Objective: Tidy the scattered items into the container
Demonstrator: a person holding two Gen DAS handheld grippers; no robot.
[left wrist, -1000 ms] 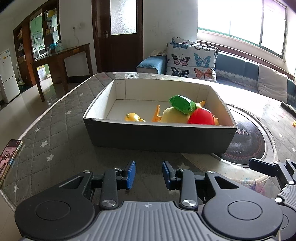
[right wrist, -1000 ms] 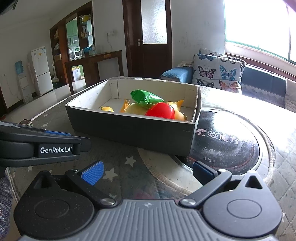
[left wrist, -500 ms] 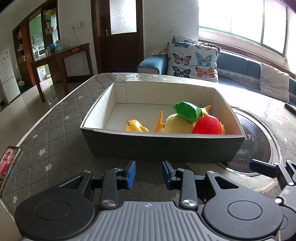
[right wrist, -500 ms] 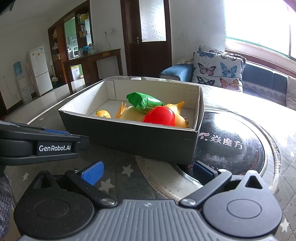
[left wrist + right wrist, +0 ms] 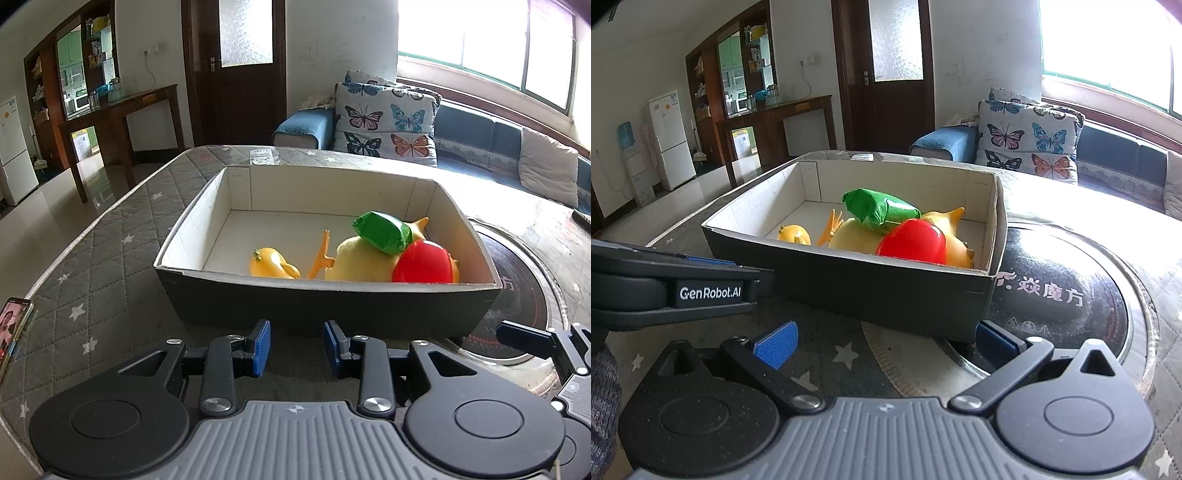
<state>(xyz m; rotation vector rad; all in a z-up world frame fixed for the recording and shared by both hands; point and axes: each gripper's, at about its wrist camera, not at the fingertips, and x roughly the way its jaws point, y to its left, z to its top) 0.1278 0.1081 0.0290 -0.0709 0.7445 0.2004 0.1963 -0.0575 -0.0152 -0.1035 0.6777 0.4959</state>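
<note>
Phone lay far left of the box, which held piled toys, while left gripper and right gripper stood apart, empty.

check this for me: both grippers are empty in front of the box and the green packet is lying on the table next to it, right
Not quite. The green packet lies inside the box, on top of the yellow toy beside the red piece, as the left wrist view shows. The left gripper and right gripper are indeed empty.
</note>
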